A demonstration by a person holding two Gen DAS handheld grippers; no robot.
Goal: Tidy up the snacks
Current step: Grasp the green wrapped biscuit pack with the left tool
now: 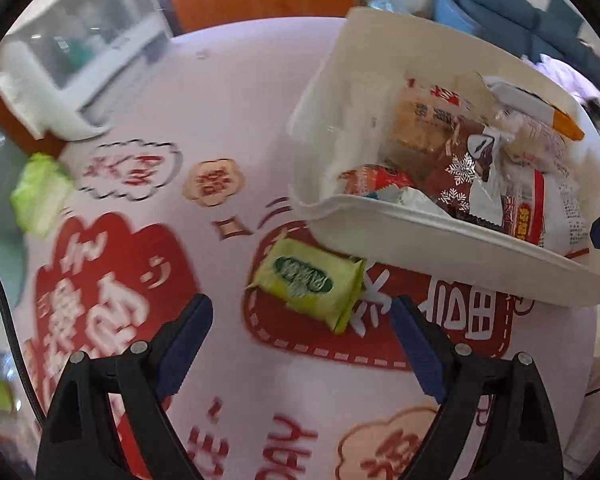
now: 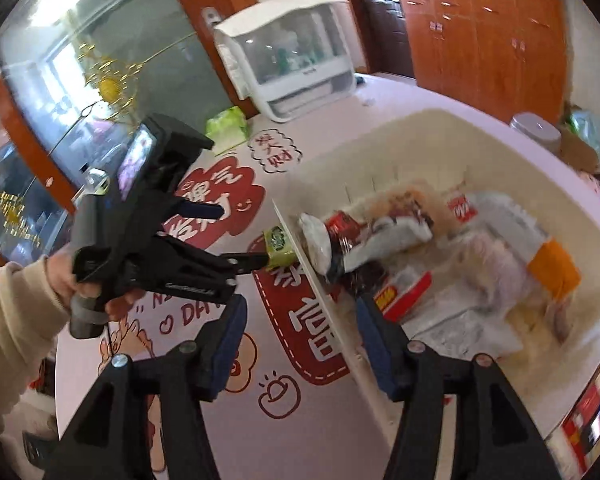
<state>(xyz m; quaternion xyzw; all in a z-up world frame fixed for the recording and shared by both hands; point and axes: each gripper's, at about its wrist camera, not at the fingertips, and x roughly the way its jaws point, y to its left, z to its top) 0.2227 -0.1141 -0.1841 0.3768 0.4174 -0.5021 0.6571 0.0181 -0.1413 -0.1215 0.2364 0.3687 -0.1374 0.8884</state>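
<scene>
Your white plastic bin (image 1: 332,128) sat tilted on the printed tablecloth, its near rim raised, packed with wrapped snacks (image 1: 472,160): red, brown snowflake-patterned, white and orange wrappers heaped together. One yellow-green snack packet (image 1: 308,284) with a dark green oval logo lay flat on the cloth just beside the bin, partly under its overhanging rim, outside it.

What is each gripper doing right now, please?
Left gripper: open, empty, aimed at the green snack packet on the table.
Right gripper: open, straddling the white bin's wall, holding nothing.
</scene>
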